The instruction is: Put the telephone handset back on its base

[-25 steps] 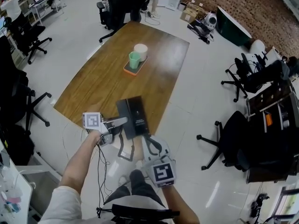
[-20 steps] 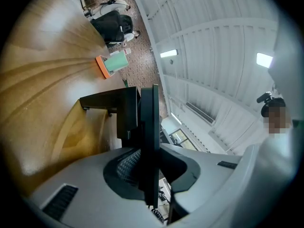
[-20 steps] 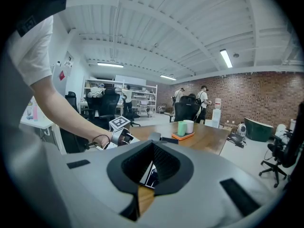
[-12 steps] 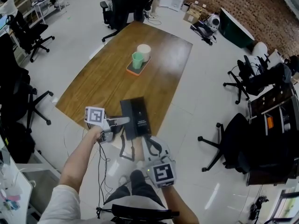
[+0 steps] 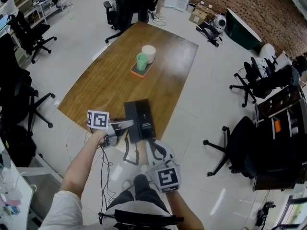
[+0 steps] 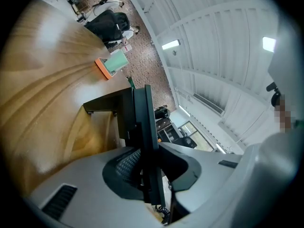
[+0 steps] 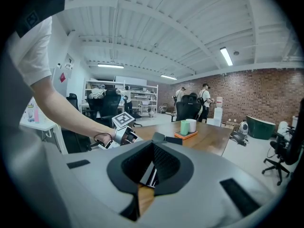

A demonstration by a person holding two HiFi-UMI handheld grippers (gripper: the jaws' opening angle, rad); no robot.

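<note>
The black telephone base [image 5: 143,119] lies at the near edge of the wooden table [image 5: 110,75]. Its handset [image 5: 130,122] lies along the base's left side. My left gripper [image 5: 125,125] reaches in from the left, and its jaws are opening with the dark handset [image 6: 142,127] still standing between them. The coiled cord [image 6: 164,209] shows below the jaws. My right gripper [image 5: 152,145] sits at the base's near end, its jaws narrowed round a thin dark edge of the base [image 7: 148,174]. In the right gripper view the left gripper [image 7: 124,134] shows just beyond.
An orange tray [image 5: 135,72] with a green cup [image 5: 140,61] and a white cup [image 5: 148,51] stands mid-table. Black office chairs stand at the right [image 5: 240,147], the left [image 5: 19,104] and the table's far end [image 5: 129,4]. Cables [image 5: 108,166] hang below the near edge.
Hardly anything: the head view has shifted slightly, and both grippers stay where they were at the telephone.
</note>
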